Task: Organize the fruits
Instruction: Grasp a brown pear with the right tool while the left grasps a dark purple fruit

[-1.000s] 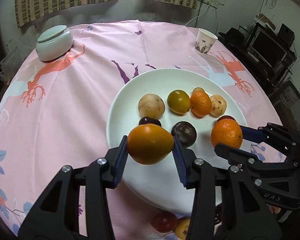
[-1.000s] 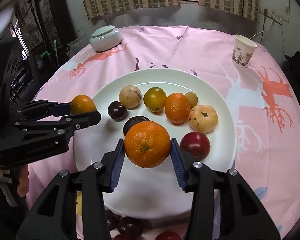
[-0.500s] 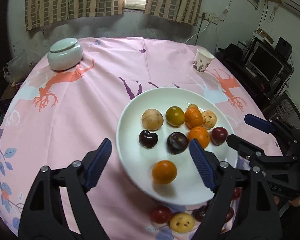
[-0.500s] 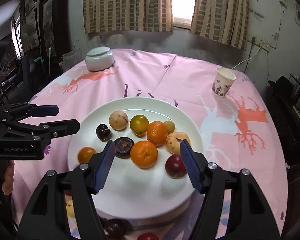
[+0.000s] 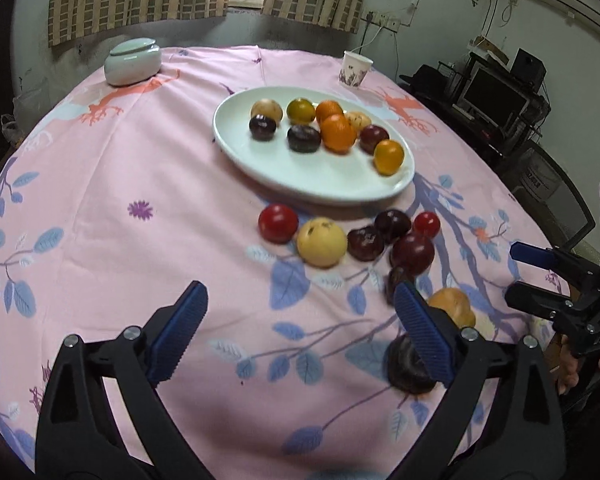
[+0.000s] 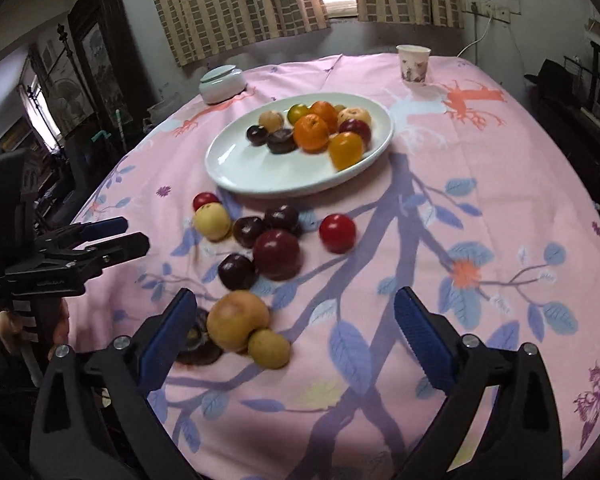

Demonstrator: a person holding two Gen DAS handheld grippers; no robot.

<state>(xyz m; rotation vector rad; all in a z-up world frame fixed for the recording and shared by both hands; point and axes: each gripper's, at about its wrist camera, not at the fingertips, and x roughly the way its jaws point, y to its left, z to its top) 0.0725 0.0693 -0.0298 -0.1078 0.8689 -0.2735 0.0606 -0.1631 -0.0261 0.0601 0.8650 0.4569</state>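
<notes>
Roughly half done: I'm hovering both jaws wide apart, empty. Nine fruits are sitting on the white oval plate (image 5: pixel 236 148) far ahead; loose plums and pears (image 6: pixel 276 254) are waiting just ahead on the bench.

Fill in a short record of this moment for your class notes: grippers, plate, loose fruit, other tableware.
left gripper: open, empty, above the cloth
right gripper: open, empty
white oval plate: holds oranges, dark plums, pale and green fruits
small orange fruit: on the plate, near its rim
loose fruit: red, dark and yellow pieces on the pink floral tablecloth, such as the pale yellow apple
far side: lidded pale green jar, patterned paper cup
</notes>
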